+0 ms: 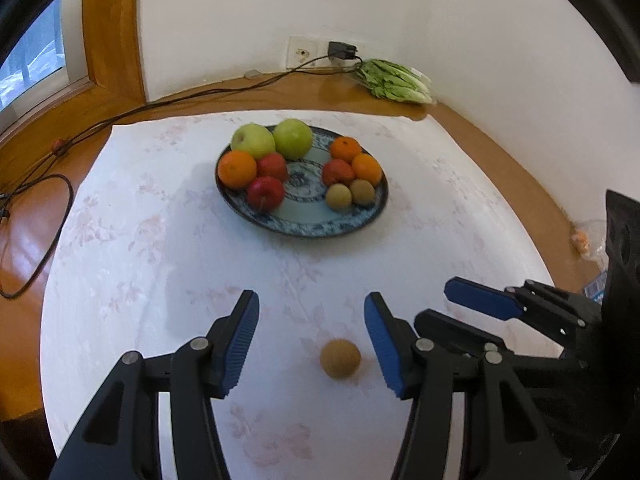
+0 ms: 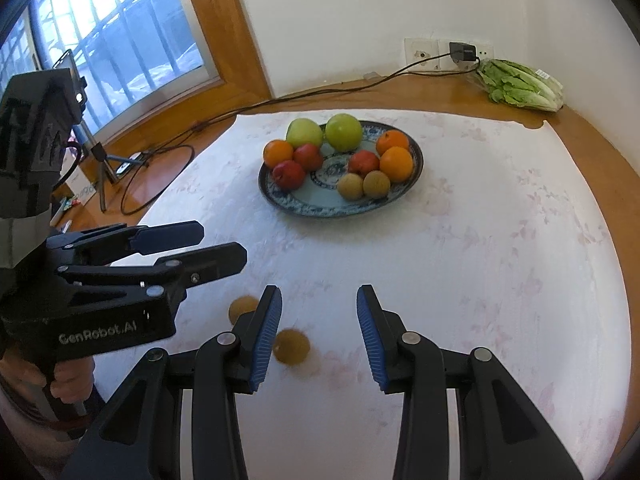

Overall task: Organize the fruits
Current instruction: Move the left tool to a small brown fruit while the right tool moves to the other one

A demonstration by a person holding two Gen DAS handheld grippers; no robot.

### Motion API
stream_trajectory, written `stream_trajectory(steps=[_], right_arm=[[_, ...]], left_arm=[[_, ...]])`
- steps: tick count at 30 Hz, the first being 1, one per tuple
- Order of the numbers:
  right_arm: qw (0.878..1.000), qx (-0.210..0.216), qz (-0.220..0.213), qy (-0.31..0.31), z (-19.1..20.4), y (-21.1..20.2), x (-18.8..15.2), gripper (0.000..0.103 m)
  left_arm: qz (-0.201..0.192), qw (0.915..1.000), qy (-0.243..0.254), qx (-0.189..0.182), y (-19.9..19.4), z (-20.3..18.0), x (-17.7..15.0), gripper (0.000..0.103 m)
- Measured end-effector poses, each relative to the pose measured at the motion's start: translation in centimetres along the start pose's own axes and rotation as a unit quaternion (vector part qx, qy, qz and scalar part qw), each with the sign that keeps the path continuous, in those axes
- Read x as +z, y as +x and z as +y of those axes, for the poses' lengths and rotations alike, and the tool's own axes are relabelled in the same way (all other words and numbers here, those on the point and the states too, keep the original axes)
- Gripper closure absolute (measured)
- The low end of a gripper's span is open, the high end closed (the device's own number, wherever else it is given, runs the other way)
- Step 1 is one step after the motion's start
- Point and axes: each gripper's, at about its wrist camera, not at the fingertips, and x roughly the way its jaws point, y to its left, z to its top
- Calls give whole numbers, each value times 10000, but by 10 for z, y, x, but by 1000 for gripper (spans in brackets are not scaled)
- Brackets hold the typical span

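Observation:
A blue patterned plate (image 1: pixel 316 226) (image 2: pixel 320 208) on the white cloth holds two green apples (image 1: pixel 293 138), oranges (image 1: pixel 237 169), red apples (image 1: pixel 265 193) and two small brown fruits (image 1: pixel 362 191). A loose brown fruit (image 1: pixel 340 359) lies on the cloth between the fingers of my open left gripper (image 1: pixel 311 338). In the right wrist view two loose brown fruits show: one (image 2: pixel 292 347) just inside my open right gripper (image 2: pixel 318 336) by its left finger, one (image 2: pixel 243 307) beyond it under the left gripper (image 2: pixel 222 246). The right gripper (image 1: pixel 480 300) also shows in the left wrist view.
A bag of lettuce (image 1: pixel 394 80) (image 2: pixel 520 84) lies at the back right by a wall socket with a charger (image 2: pixel 462 52). A black cable (image 1: pixel 36 232) runs along the wooden surface at left. A small tripod (image 2: pixel 102 168) stands by the window.

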Motion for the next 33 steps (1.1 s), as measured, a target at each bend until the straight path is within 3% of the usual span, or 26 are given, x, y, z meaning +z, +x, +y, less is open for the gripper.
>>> stream_trajectory(steps=[28,33], right_arm=[[9989,-147,165,415,-17,-3,-24,62],[9986,-144,165,474,-19,-3,-24,62]], left_arm=[[293,9995,44,-102,16,-9,-26,45],[335,9992,116,-209,19,-12,-28,60]])
